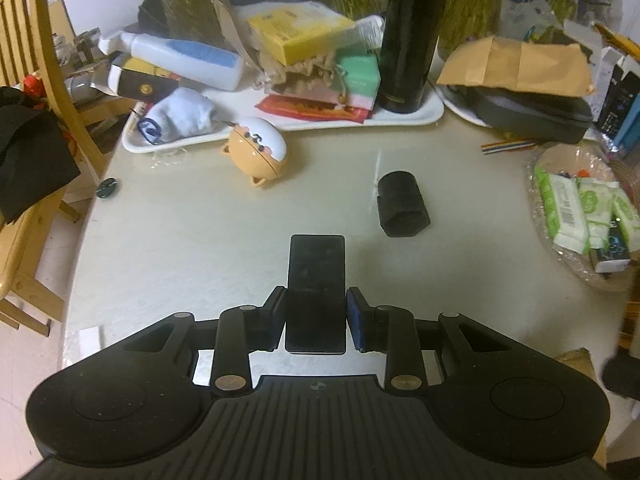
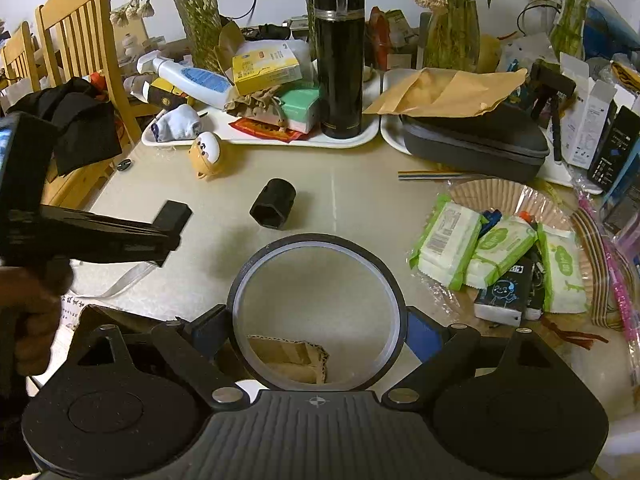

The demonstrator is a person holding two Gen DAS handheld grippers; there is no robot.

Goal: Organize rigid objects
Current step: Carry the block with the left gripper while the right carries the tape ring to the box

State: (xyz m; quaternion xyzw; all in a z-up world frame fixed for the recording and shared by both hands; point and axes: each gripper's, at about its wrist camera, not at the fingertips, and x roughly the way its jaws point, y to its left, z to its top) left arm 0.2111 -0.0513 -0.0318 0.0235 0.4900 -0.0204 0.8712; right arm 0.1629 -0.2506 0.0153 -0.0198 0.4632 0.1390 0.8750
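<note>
My left gripper (image 1: 316, 312) is shut on a flat black rectangular block (image 1: 316, 292), held a little above the pale table (image 1: 200, 240). In the right wrist view the same block (image 2: 173, 212) pokes out of the left gripper's fingers (image 2: 160, 240) at the left, with a hand behind it. My right gripper (image 2: 316, 332) stands wide, its pads pressed on both sides of a black tape roll (image 2: 316, 242) with a white inner rim. A black hexagonal sleeve (image 1: 402, 204) (image 2: 273, 203) lies on its side mid-table. A small bear-shaped toy (image 1: 256, 152) (image 2: 206, 154) rests beside the tray.
A white tray (image 1: 400, 118) at the back holds a tall black flask (image 1: 410, 36), boxes, a bottle and a sock. A black case (image 2: 476, 140) lies under brown paper at the right. A basket (image 2: 496, 196) of wipe packs is at the right, a wooden chair (image 2: 72, 32) at the left.
</note>
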